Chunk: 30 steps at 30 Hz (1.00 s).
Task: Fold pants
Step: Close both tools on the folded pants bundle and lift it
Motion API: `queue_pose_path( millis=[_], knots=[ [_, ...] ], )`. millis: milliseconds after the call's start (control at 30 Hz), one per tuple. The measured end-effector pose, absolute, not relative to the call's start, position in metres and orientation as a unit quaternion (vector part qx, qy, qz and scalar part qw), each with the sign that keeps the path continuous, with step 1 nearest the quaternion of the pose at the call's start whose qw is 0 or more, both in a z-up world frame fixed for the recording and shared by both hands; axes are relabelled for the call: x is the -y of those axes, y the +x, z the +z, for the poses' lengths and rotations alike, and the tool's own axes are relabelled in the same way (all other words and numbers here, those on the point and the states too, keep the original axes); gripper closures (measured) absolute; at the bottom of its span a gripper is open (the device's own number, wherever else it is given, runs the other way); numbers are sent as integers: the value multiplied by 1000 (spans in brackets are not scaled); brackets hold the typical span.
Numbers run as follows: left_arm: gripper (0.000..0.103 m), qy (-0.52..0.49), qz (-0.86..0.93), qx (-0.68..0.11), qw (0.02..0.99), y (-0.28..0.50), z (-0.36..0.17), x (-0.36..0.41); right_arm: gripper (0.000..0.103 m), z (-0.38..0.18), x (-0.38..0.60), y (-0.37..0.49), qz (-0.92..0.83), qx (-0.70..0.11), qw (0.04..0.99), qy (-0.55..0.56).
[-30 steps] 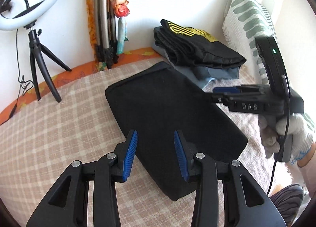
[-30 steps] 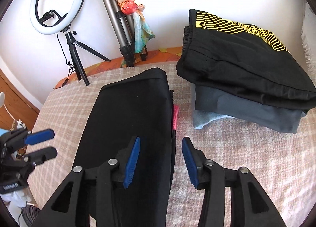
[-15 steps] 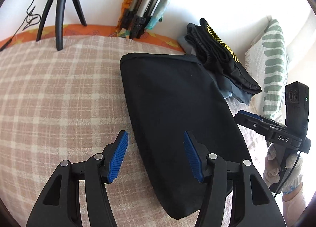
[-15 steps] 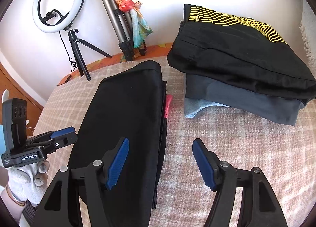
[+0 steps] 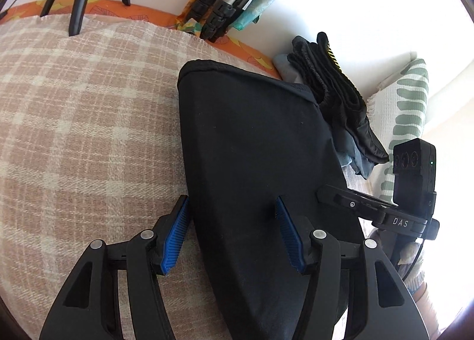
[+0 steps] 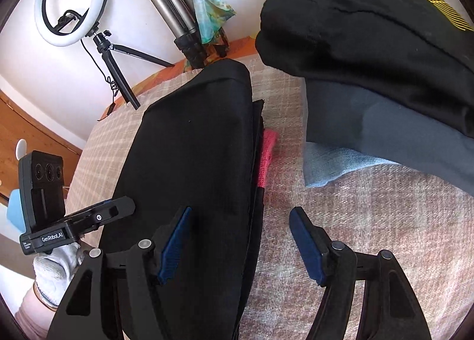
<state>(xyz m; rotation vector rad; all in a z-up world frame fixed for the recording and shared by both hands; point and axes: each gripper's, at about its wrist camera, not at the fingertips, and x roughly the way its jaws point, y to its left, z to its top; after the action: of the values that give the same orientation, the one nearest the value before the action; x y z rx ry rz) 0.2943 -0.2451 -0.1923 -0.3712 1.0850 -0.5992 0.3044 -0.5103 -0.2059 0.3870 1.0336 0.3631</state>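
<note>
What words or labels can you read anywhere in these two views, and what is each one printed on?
"DAS": white letters on the body of the right tongs, seen from the left wrist view.
"GenRobot.AI": white letters on the body of the left tongs, seen from the right wrist view.
A smaller label beside "GenRobot.AI" is too small to read.
The black pants show no text.
</note>
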Motion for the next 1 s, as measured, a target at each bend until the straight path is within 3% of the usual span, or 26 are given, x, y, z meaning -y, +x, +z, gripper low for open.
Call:
queue_pose_path(
  millis=[167, 233, 267, 333, 433, 500, 600, 1000],
  knots=[
    [48, -182, -296, -499, 794, 300, -194, 250, 30, -207, 510, 304, 196, -479, 837, 179],
    [48, -172, -300, -495, 797, 300, -194, 253, 37, -208, 510, 304, 212, -480, 831, 183],
    [48, -169, -301, -493, 799, 299, -194, 254, 51, -211, 510, 304, 231, -485, 820, 195],
    [49, -168, -303, -489, 801, 299, -195, 255, 52, -214, 509, 303, 238, -483, 817, 207],
    [58, -182, -303, -489, 798, 302, -198, 254, 53, -214, 508, 301, 240, -477, 819, 208],
    [67, -191, -297, -491, 796, 305, -200, 254, 65, -216, 509, 300, 237, -477, 818, 219],
    [71, -180, -289, -487, 804, 302, -198, 257, 73, -217, 506, 298, 232, -475, 818, 227],
    [83, -97, -268, -450, 847, 282, -178, 273, 88, -200, 490, 285, 196, -455, 848, 186]
  ],
)
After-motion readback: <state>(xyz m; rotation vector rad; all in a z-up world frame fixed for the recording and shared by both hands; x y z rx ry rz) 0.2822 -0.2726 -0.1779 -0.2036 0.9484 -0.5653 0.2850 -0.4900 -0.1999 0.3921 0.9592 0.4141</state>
